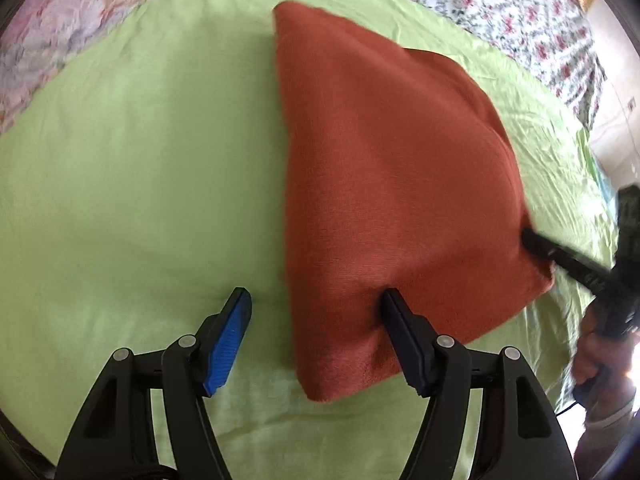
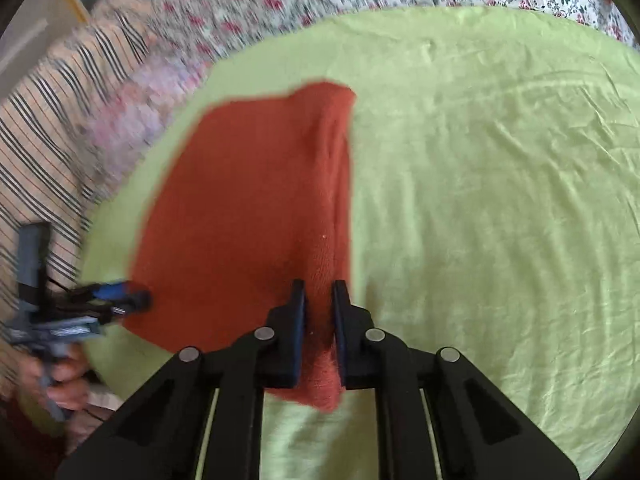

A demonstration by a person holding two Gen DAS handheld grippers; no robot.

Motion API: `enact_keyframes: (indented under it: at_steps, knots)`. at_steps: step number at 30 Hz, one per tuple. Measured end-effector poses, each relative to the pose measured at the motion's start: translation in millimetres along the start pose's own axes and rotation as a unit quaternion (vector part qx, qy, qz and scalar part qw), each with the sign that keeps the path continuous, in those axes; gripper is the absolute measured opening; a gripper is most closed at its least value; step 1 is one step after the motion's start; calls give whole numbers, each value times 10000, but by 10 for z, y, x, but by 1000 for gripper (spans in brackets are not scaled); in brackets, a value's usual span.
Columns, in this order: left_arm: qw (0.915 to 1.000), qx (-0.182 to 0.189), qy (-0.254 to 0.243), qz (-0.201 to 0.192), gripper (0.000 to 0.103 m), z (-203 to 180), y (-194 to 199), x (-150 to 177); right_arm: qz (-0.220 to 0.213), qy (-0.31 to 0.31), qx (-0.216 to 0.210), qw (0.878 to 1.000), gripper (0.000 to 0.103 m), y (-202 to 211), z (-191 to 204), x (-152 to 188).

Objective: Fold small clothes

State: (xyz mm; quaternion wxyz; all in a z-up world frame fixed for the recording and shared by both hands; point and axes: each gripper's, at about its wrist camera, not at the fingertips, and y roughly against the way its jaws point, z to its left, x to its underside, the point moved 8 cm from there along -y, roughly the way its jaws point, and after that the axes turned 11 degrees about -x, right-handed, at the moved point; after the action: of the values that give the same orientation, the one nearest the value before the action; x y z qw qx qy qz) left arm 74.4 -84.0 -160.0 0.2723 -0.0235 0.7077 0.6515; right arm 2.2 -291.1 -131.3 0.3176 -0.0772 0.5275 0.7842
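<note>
A rust-orange cloth (image 1: pixel 392 176) lies folded on a light green sheet (image 1: pixel 140 160). My left gripper (image 1: pixel 316 300) is open at the cloth's near left corner, with the right finger over the cloth and the left, blue-padded finger (image 1: pixel 228 344) over the sheet. In the right wrist view my right gripper (image 2: pixel 319 292) is shut on the near right edge of the cloth (image 2: pixel 248 200), which bunches up between the fingers. The right gripper also shows in the left wrist view (image 1: pixel 532 240) at the cloth's right corner. The left gripper shows in the right wrist view (image 2: pixel 128 300) at the cloth's left corner.
The green sheet (image 2: pixel 480 200) covers a bed with a floral bedspread (image 1: pixel 500 8) behind it. A striped fabric (image 2: pixel 48 120) lies at the left in the right wrist view. The person's hands (image 1: pixel 600 356) hold both grippers.
</note>
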Motion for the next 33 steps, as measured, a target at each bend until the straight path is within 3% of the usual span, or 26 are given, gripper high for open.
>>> enact_keyframes:
  at_steps: [8,12,19,23,27,30,33]
  knots:
    - [9998,-75,-166,-29,69,10,83,74,-90,-327,-58,9994,16,32,-79,28]
    - [9999,15,-46,-133,62,95,253,60,-336,-489,-82,9982,21,247,-36,-10]
    - [9944,653,-248,-788,62,-136,569,-263,-605,-178,-426,9971,21,254,301,-418]
    - [9923,836,-493,-768,62,-366,430,-422,-553,-176,-706,9958,21,-37,352,-713]
    - [9959,473,-596,-488,55,-397,46,-444,-292,-338,-411,9982,21,-433,105,-894]
    - [9954,395,-639,-591,55,-424,34,-457,-338,-514,-532,9967,13,-538,-52,-928]
    - [9955,410,-615,-588,56,-435,93,-437,-357,-530,-480,9968,12,-459,-29,-920]
